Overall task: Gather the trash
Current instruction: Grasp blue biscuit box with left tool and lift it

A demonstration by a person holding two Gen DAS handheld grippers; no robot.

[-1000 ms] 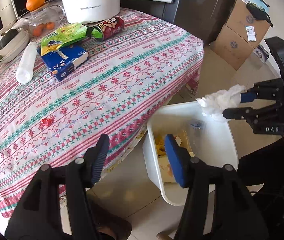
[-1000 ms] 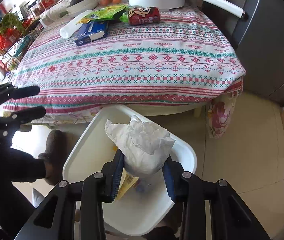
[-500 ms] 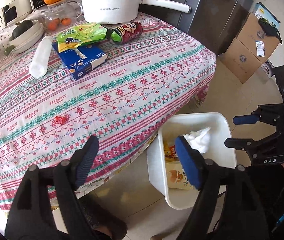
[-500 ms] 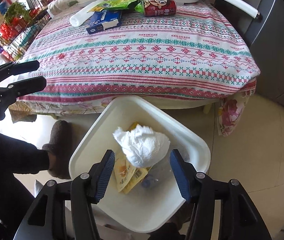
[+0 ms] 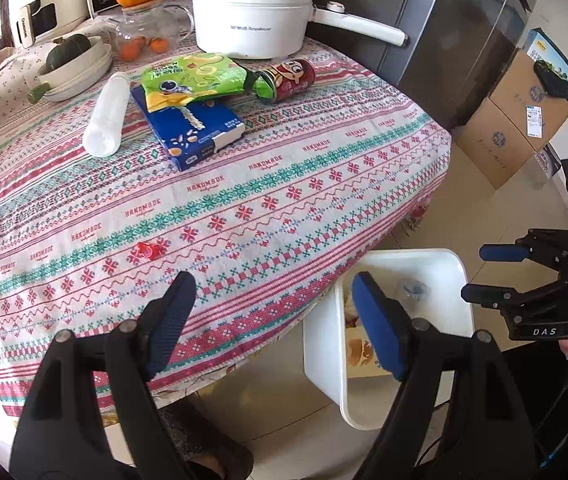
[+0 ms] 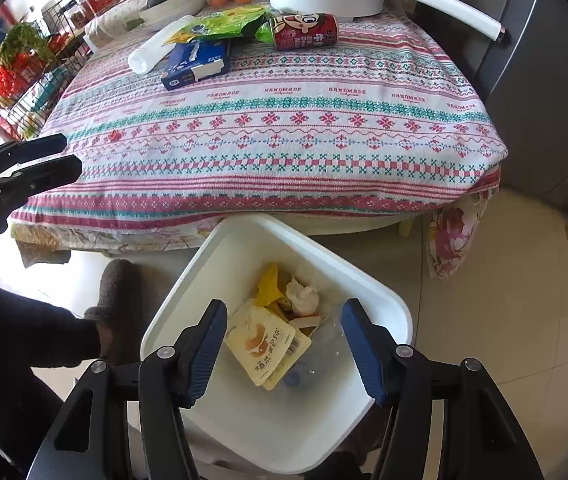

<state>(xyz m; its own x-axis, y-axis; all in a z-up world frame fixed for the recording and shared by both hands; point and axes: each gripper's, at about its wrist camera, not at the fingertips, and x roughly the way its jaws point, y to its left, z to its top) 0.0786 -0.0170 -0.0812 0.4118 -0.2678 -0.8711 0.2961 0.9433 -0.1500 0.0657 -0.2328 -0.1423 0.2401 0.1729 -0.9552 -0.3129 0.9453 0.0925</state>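
A white trash bin point(image 6: 379, 296) stands on the floor by the table's edge; it also shows in the left wrist view point(image 5: 459, 268). Inside lie a crumpled white tissue point(image 6: 301, 294), a snack wrapper point(image 6: 266, 346) and a clear bottle point(image 6: 323, 354). My right gripper point(image 6: 284, 352) is open and empty above the bin, and shows in the left wrist view point(image 5: 483, 274). My left gripper point(image 5: 274, 322) is open and empty over the table's near edge, also in the right wrist view point(image 6: 60, 156). A small red scrap point(image 5: 146, 251) lies on the tablecloth ahead of it.
On the far side of the table lie a green snack bag point(image 5: 200, 78), a red can point(image 5: 291, 80), a blue box point(image 5: 194, 130) and a white tube point(image 5: 106, 114). A white pot point(image 5: 252, 12) and bowls point(image 5: 74, 68) stand behind. Cardboard boxes point(image 5: 515, 120) stand on the floor.
My right gripper opened and let go of the tissue, which fell into the bin. My left gripper moved forward over the table edge.
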